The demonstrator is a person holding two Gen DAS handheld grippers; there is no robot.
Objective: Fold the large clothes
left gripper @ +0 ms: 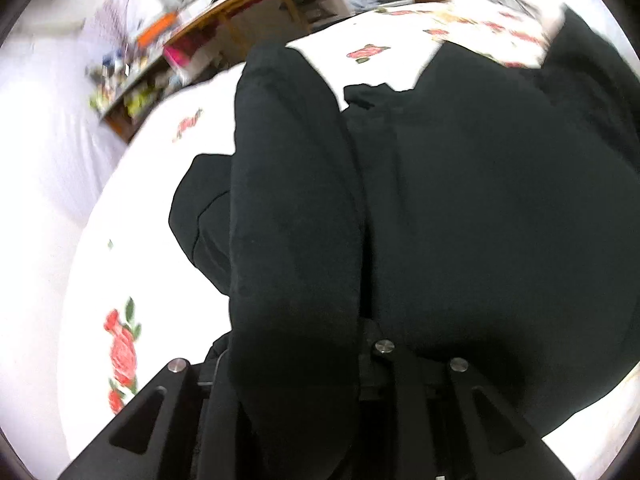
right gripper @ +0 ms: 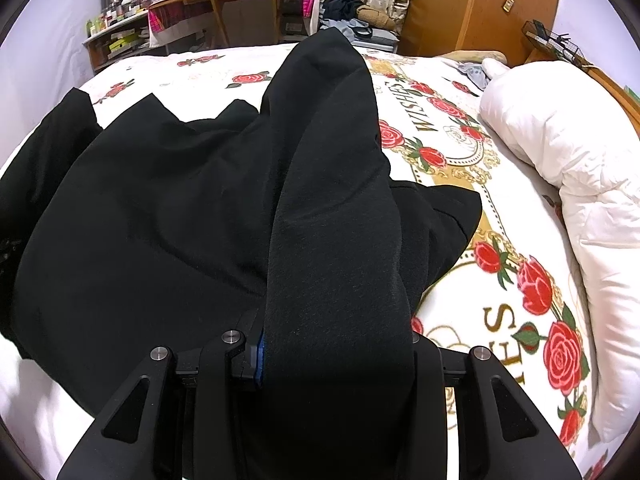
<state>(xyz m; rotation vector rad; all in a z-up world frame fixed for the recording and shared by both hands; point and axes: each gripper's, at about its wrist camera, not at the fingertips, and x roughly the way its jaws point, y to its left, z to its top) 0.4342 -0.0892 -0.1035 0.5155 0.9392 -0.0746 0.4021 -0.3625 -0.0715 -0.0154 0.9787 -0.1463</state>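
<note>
A large black garment (left gripper: 480, 208) lies on a bed with a white rose-print cover (left gripper: 120, 240). In the left wrist view, my left gripper (left gripper: 296, 360) is shut on a raised fold of the black cloth, which drapes over and hides the fingertips. In the right wrist view, the same garment (right gripper: 160, 220) spreads to the left, and my right gripper (right gripper: 332, 352) is shut on another raised fold that runs up the middle and hides the fingers. The bed cover (right gripper: 500, 280) shows to the right.
A white duvet (right gripper: 568, 168) is bunched at the bed's right side. Beyond the bed stand a wooden desk with shelves (right gripper: 224, 12), a pile of clothes (right gripper: 352, 12) and a wooden wardrobe (right gripper: 472, 4). A white wall (left gripper: 40, 140) is on the left.
</note>
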